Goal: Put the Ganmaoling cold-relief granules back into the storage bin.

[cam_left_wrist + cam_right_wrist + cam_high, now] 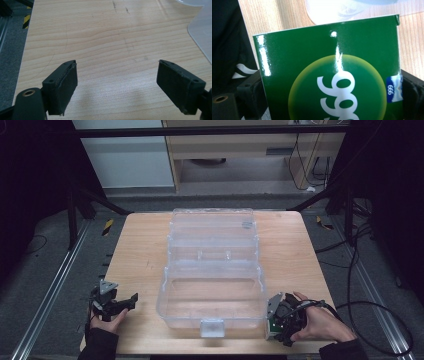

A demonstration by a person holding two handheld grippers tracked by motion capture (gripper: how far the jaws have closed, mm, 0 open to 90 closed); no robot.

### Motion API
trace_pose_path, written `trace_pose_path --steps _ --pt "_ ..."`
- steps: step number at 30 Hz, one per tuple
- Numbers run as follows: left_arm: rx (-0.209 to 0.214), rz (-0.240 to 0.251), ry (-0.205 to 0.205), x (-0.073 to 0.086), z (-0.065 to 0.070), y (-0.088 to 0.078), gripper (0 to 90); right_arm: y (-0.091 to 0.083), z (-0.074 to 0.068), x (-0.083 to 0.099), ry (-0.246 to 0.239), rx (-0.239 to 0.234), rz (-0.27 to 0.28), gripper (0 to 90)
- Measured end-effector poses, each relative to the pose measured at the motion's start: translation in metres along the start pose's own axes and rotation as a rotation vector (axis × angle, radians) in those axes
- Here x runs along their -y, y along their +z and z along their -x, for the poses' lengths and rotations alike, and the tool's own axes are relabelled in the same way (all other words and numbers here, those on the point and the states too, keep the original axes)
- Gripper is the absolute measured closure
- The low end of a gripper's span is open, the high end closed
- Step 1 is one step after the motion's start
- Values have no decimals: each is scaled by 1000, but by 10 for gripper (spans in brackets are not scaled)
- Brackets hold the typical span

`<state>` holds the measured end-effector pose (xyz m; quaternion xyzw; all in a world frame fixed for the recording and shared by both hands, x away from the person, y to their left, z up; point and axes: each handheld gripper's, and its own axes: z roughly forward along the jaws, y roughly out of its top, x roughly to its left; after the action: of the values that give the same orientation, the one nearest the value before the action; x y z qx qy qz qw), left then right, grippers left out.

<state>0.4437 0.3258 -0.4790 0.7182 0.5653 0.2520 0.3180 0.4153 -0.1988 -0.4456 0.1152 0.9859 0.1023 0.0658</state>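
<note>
high view: a clear plastic box [212, 295] is seen lying open at the middle of the wooden surface [140, 255], its lid [212, 232] folded back on the far side and a latch tab at the near wall. the right tool [276, 326] is held by a hand [322, 322] just beside the box's near right corner, and a green carton [332, 75] marked "999" in white on a yellow-green disc is seen between its jaws in the right gripper view, both black jaws set against the carton's edges, the box's clear corner just past it. the left tool [131, 299] is rested at the near left corner, well apart from the box; its jaws are shown spread wide over bare wood in the left gripper view.
</note>
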Motion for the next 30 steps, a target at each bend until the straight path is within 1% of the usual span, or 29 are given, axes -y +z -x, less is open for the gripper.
trace_pose_path --steps 2,3,4,5,6,7,9,11,16,17,18,24,28,29,30 --pt "0 0 1 0 0 0 163 0 0 2 17 -3 8 88" --pt "0 -1 0 0 0 0 164 -1 1 3 12 -4 10 98" --pt "0 -1 1 0 0 0 164 -1 1 4 20 -8 17 110" --pt "-1 -1 1 0 0 0 164 -3 1 5 32 -11 11 122" --pt "0 -1 1 0 0 0 164 -3 2 6 30 -14 18 130" --pt "0 -1 2 0 0 0 164 -4 2 7 47 -17 17 138" --pt "-1 -2 3 0 0 0 165 -5 3 9 56 -21 23 146" --pt "0 -2 3 0 0 0 165 -6 3 10 83 -26 24 152" --pt "-1 -1 1 0 0 0 166 -8 4 10 89 -26 18 160" --pt "-1 -1 1 0 0 0 166 -8 3 11 96 -25 15 160" --pt "-1 -2 2 0 0 0 167 -9 3 12 90 -22 15 160" --pt "-1 -3 2 0 0 0 167 -21 2 19 111 -16 43 161" --pt "0 -5 5 0 0 0 167 -32 2 23 138 -1 70 161" --pt "0 -5 5 0 0 0 167 -36 1 24 157 2 73 161" --pt "0 -5 4 0 0 0 167 -39 1 24 161 6 80 161"
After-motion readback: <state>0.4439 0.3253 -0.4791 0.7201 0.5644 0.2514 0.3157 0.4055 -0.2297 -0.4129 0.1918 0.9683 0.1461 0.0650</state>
